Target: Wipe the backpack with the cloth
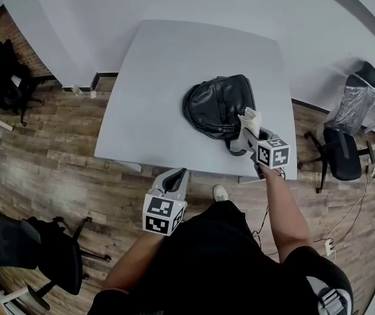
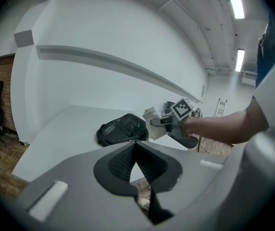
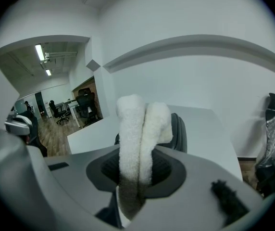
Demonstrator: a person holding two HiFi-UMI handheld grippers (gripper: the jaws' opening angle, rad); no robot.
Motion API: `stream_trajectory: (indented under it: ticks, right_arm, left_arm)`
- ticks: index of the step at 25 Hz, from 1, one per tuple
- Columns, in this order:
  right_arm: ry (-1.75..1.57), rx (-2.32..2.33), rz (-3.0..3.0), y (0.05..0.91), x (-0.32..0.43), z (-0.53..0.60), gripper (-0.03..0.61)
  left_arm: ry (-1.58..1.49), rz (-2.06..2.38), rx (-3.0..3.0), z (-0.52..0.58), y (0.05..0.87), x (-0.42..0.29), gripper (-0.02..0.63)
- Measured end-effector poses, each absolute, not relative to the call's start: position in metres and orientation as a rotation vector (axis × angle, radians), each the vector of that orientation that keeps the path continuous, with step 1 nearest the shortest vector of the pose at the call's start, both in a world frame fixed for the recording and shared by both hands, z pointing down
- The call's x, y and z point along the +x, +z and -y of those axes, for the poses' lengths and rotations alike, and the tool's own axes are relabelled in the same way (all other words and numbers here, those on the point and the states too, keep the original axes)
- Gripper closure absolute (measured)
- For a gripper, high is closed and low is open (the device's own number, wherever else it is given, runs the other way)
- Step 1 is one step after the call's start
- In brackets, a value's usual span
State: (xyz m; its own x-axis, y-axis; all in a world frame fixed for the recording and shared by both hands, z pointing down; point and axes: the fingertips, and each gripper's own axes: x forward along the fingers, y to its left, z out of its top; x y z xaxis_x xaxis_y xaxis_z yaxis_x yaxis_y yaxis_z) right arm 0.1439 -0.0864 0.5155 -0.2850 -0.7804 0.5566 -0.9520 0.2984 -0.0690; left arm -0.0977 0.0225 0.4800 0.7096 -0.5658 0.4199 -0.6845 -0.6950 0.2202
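A black backpack (image 1: 217, 105) lies flat on the right half of the white table (image 1: 161, 90). My right gripper (image 1: 247, 135) is shut on a fluffy white cloth (image 1: 248, 122), which hangs at the backpack's near right edge. In the right gripper view the cloth (image 3: 138, 143) stands folded between the jaws, with the backpack (image 3: 178, 131) just behind it. My left gripper (image 1: 176, 177) is shut with nothing in it and sits below the table's near edge, off the table. From the left gripper view the backpack (image 2: 123, 128) and the cloth (image 2: 156, 121) show beyond the shut jaws.
A black office chair (image 1: 339, 151) and a plastic-wrapped chair (image 1: 356, 97) stand right of the table. More black chairs are at the left (image 1: 4, 77) and lower left (image 1: 40, 251). The floor (image 1: 50, 149) is wood plank. A white wall runs behind the table.
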Motion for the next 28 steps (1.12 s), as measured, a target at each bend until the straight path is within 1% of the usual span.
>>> stream_trajectory:
  ticks: [6,10,18,23,28]
  right_arm:
    - [0.497,1.465,2.186,0.517,0.169,0.088,0.485]
    - [0.471,1.407,2.254,0.517,0.188,0.092,0.485]
    - [0.451,1.28,2.368,0.528,0.224,0.105,0.485]
    - [0.442,1.222,2.423,0.527,0.244,0.119,0.485]
    - [0.415,1.224,2.422,0.532,0.277,0.147,0.485]
  left_arm:
    - [0.465,1.007,2.544,-0.005,0.479,-0.053,0.607]
    - [0.454,1.039,2.544,0.01,0.477,-0.011,0.607]
    - [0.558,1.074,2.559,0.033,0.478,0.072,0.607]
    - [0.585,1.093,2.514,0.046,0.481,0.104,0.607]
    - [0.61,1.139,2.468,0.066,0.48,0.12,0.607]
